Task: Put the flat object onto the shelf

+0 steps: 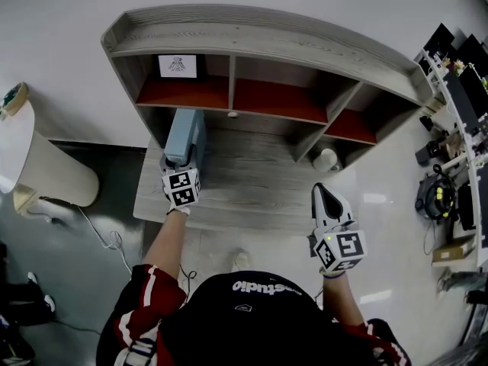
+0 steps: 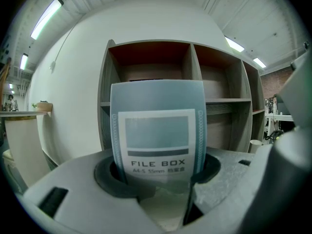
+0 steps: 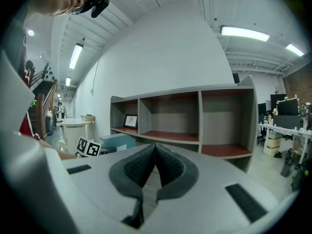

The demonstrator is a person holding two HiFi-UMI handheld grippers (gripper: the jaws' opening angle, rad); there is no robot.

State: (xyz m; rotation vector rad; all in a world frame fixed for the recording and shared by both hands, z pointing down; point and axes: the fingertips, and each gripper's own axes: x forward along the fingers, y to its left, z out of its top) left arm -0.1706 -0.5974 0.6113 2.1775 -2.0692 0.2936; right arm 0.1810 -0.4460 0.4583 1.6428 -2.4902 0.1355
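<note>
A pale blue file box (image 1: 185, 133) is held on edge over the grey desk (image 1: 252, 181), in front of the shelf unit's lower left bay. My left gripper (image 1: 181, 163) is shut on its near end. In the left gripper view the labelled spine of the file box (image 2: 158, 130) stands upright between the jaws of the left gripper (image 2: 158, 182), with the shelf (image 2: 195, 87) behind it. The grey wooden shelf (image 1: 259, 40) has red boards. My right gripper (image 1: 321, 191) hovers at the desk's front right, shut and holding nothing. Seen from the right gripper (image 3: 153, 152), the file box (image 3: 117, 141) lies to the left.
A framed picture (image 1: 177, 66) stands in the upper left compartment. A white cup (image 1: 326, 159) sits near the shelf's right end. A round white table (image 1: 34, 162) is at the left. Racks of equipment (image 1: 457, 120) line the right side.
</note>
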